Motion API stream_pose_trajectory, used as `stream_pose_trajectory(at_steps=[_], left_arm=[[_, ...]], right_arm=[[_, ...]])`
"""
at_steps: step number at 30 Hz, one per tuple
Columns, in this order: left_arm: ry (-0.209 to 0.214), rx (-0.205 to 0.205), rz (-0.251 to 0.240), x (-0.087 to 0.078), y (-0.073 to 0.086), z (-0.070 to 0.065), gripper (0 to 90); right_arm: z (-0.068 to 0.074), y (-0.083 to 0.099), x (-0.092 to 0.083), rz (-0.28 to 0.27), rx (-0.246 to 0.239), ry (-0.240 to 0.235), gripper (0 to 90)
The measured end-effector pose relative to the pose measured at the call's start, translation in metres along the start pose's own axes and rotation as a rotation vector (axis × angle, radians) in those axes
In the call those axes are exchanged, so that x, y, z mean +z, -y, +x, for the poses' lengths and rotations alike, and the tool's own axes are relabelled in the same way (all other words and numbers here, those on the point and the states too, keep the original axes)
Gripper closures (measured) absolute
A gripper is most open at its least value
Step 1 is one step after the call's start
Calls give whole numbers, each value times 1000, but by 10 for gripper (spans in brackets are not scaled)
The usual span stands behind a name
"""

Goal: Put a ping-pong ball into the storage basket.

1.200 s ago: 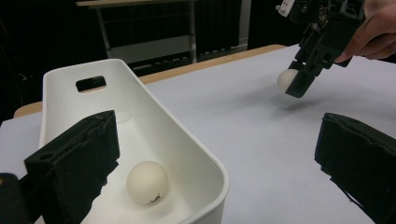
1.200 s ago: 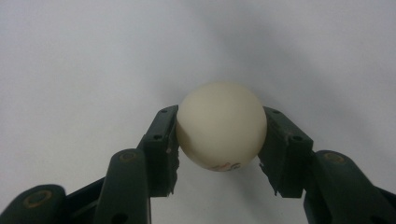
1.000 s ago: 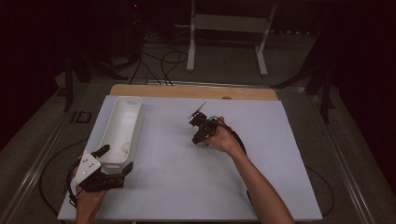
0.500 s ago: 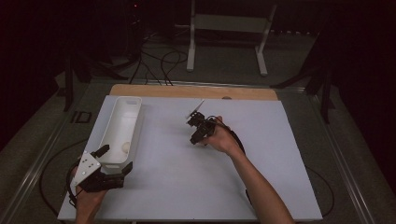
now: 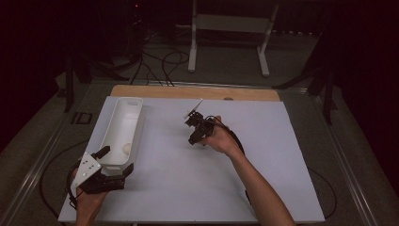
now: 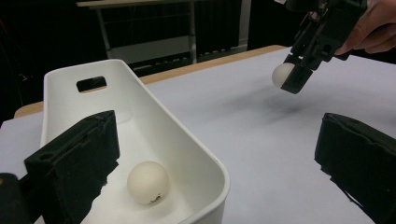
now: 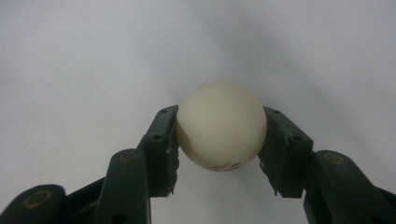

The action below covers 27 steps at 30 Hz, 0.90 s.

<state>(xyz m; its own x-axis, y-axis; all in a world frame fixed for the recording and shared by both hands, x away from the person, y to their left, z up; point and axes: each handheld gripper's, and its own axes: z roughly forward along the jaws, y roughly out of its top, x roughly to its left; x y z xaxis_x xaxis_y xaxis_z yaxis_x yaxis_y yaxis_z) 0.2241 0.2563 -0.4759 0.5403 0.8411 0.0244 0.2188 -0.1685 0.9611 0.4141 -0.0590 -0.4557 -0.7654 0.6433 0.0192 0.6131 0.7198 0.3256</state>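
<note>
The right claw [image 7: 219, 154] pinches a white ball [image 7: 221, 126] between its pads, held above the white worktop [image 5: 263, 155], well to the right of the white tub [image 5: 120, 129]; the left claw [image 6: 215, 154] stands spread at the tub's near end, one jaw inside the tub, one outside; a second ball [image 6: 148, 182] lies on the tub's floor, just beside that inner jaw.
</note>
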Motion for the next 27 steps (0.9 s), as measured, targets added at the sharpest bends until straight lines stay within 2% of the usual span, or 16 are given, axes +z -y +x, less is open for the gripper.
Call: stream_pose_trajectory(at_steps=[27], left_arm=[[-2,-1,-2,0,0,0,6]], right_arm=[[8,-13,-8,-23,-16,-10,503]])
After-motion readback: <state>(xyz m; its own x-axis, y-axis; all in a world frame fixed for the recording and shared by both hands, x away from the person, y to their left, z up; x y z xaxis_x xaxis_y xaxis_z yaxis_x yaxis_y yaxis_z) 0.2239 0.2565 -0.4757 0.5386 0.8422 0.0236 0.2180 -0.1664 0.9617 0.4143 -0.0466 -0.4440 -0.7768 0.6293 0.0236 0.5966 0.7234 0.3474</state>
